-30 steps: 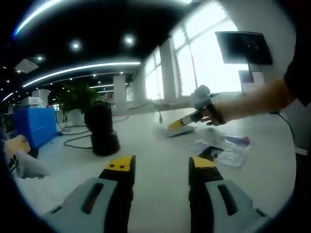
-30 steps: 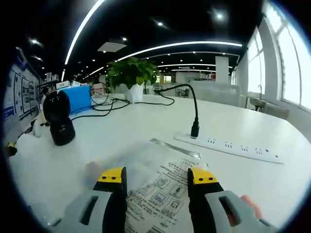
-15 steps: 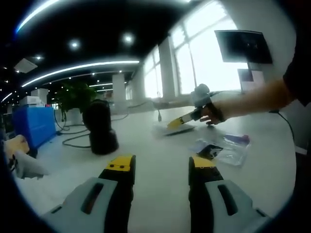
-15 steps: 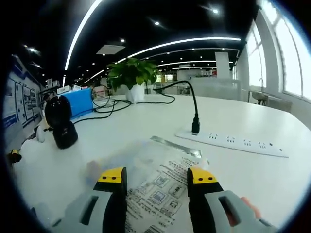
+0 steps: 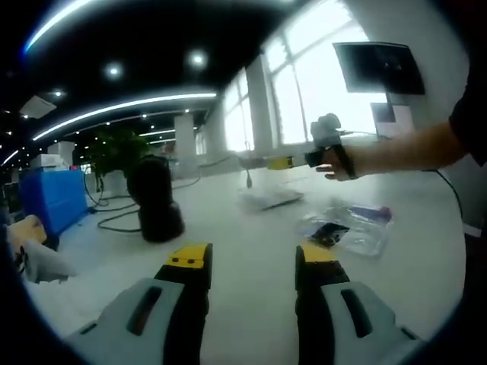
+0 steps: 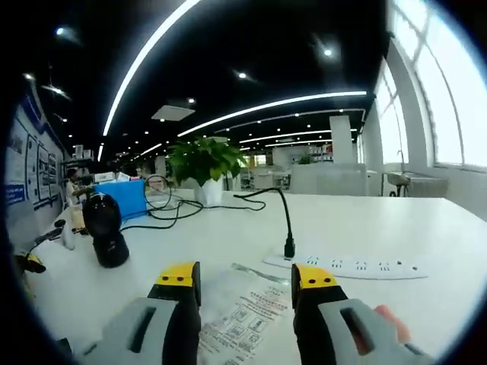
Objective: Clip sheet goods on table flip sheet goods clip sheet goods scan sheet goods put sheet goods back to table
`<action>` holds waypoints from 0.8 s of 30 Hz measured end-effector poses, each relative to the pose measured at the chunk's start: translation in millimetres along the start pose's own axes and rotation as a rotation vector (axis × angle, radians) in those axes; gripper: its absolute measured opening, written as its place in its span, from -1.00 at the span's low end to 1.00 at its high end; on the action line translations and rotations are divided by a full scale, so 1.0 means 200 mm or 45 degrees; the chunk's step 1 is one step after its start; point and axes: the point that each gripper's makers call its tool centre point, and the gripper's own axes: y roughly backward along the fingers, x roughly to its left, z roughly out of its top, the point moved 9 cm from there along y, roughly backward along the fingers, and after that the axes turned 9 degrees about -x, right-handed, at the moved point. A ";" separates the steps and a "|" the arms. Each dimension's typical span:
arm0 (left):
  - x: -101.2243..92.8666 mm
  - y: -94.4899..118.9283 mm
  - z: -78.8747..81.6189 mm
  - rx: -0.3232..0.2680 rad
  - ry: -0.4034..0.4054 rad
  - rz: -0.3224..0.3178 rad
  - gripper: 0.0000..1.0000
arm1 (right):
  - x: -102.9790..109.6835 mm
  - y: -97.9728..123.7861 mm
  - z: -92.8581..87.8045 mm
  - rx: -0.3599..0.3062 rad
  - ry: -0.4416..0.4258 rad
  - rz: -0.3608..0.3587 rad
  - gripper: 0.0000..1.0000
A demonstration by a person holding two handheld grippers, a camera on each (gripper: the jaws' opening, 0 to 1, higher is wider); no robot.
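The sheet goods point(image 6: 242, 315), a printed leaflet in a clear bag, lie flat on the white table point(image 6: 358, 228) just beyond my right gripper point(image 6: 245, 277). That gripper hovers open above them with nothing between its jaws. In the left gripper view the same bag point(image 5: 268, 198) lies mid-table, and the right gripper point(image 5: 275, 162), held by a hand, hangs level above it. My left gripper point(image 5: 251, 255) stays low near the table, open and holding nothing.
A black scanner point(image 5: 153, 200) point(image 6: 106, 230) stands at the left. A white power strip point(image 6: 344, 266) with a black cable point(image 6: 285, 219) lies behind the sheet. Another clear bag point(image 5: 351, 227) with dark contents sits at the right. A plant point(image 6: 202, 162) and blue box point(image 6: 122, 199) stand farther back.
The right gripper has risen off the sheet and levelled out, still open. The sheet stays on the table. The left gripper has barely moved.
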 end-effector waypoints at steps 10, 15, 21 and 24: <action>0.00 0.00 0.02 -0.028 0.037 -0.020 -0.29 | 0.00 0.38 0.16 -0.170 0.029 0.015 -0.17; 0.01 0.01 0.03 -0.058 0.081 -0.041 -0.29 | 0.03 0.58 0.22 -0.222 -0.016 -0.013 -0.21; 0.00 0.01 0.03 -0.081 0.098 -0.073 -0.23 | 0.08 0.86 0.23 -0.277 0.093 -0.034 -0.17; -0.01 0.01 0.05 -0.116 0.096 -0.097 -0.18 | 0.08 1.00 0.18 -0.316 0.113 -0.073 -0.16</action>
